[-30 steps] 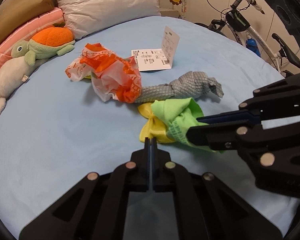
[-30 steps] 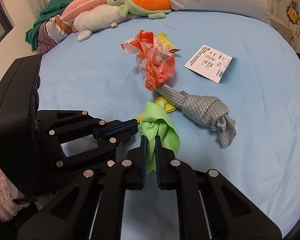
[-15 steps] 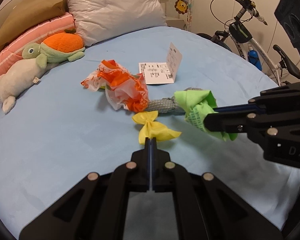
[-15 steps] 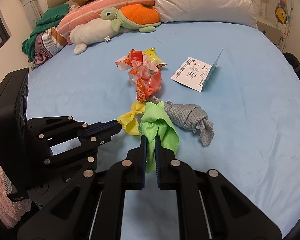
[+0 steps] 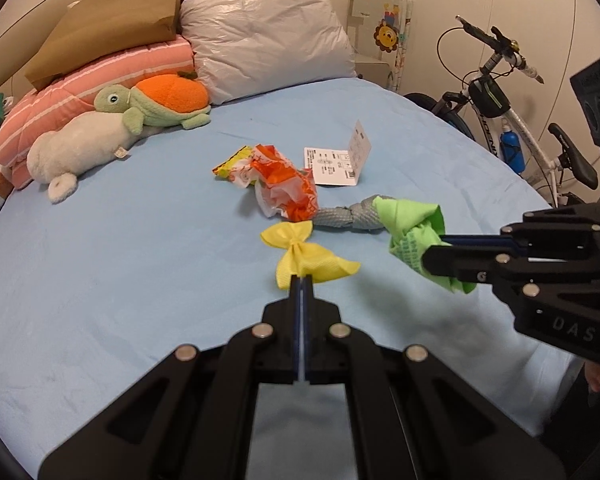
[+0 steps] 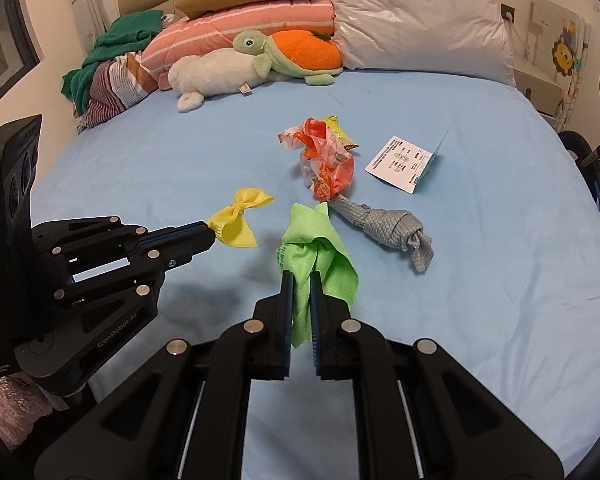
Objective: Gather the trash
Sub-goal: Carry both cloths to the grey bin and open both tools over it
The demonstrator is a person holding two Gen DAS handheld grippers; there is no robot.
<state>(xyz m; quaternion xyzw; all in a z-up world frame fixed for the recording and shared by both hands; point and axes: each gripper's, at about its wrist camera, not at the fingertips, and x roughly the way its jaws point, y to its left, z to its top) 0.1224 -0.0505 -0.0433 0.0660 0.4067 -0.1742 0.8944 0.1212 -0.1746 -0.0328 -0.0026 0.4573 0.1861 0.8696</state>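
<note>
My left gripper (image 5: 301, 278) is shut on a yellow ribbon bow (image 5: 304, 256) and holds it above the blue bed sheet (image 5: 120, 264); it shows in the right wrist view too (image 6: 236, 224). My right gripper (image 6: 300, 278) is shut on a crumpled green cloth (image 6: 316, 256), lifted off the bed; it also shows in the left wrist view (image 5: 412, 232). On the bed lie an orange and white crumpled wrapper (image 5: 284, 184), a knotted grey cloth (image 6: 388, 228) and a folded paper card (image 6: 404, 160).
Plush turtle (image 5: 156, 104) and white plush (image 5: 80, 148) lie at the bed's head by a pink striped pillow (image 5: 100, 80), a plastic-wrapped pillow (image 5: 268, 44) and a brown paper bag (image 5: 112, 24). A bicycle (image 5: 512, 120) stands right of the bed.
Both grippers have lifted and pulled back from the pile. The green cloth came up off the bed, and the yellow bow rose with the left gripper.
</note>
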